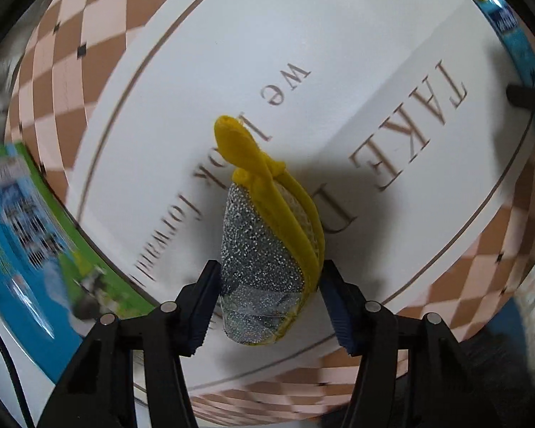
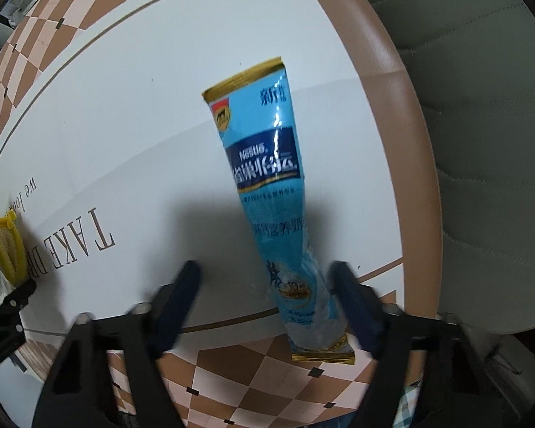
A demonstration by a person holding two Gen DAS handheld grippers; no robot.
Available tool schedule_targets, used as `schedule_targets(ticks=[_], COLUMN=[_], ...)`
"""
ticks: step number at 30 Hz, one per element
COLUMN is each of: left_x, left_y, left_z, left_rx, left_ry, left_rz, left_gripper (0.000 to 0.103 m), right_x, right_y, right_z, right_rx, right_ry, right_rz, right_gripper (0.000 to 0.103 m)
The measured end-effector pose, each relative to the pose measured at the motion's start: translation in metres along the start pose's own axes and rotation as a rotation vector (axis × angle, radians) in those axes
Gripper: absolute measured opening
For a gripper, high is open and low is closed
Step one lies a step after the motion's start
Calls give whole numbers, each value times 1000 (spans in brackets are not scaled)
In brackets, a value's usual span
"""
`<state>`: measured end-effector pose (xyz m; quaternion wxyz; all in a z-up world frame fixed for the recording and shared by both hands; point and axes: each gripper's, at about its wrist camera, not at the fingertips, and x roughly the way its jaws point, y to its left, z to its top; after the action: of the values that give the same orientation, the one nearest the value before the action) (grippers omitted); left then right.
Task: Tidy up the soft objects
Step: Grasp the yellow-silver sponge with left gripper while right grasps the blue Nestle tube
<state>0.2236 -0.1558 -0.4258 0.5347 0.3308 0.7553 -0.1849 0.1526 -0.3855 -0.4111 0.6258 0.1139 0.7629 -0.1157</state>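
In the left wrist view my left gripper point(image 1: 269, 292) is shut on a silver glittery scouring pad with a yellow plastic handle point(image 1: 267, 235), held above the white mat point(image 1: 267, 53). The pad also shows at the left edge of the right wrist view point(image 2: 5, 246). In the right wrist view a long blue Nestle sachet point(image 2: 267, 185) lies between my right gripper's point(image 2: 267, 296) fingers, close to the right finger point(image 2: 353, 303). The jaws stand wide apart, with a clear gap on the left side. The sachet's near end hangs over the mat's checkered border.
The white mat with brown lettering and a checkered border point(image 2: 232, 367) covers the table. A blue and green packet point(image 1: 28, 235) lies at the left in the left wrist view. A grey padded seat point(image 2: 481, 142) stands beyond the table's brown edge on the right.
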Motion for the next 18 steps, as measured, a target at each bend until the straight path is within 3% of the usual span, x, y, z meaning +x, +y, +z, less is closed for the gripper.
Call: schedule_targets(ticks=[3,5,9,16,18], left_x=[7,11,16,27,35], left_y=[-4,-9,-13,-6,5], left_z=[-4,-8,-16,-23,-26], left_rx=[-97,-162,-238,-250,-248], left_ry=[23,30,29,16,16], left_rz=[-24,-46,-93,-149,-173], left_gripper=[54,54,54,54,61], right_x=[0,-2,1,10,11], right_y=[-1,1,11,30,39], right_z=[-11,-16,-31,-62,-72], right_rx=[13,12,-2,-41,-44], right_ry=[-17,-17,14,63,64], right_rz=[16,14,40,83,74], right_gripper=[56,33,31,30,32])
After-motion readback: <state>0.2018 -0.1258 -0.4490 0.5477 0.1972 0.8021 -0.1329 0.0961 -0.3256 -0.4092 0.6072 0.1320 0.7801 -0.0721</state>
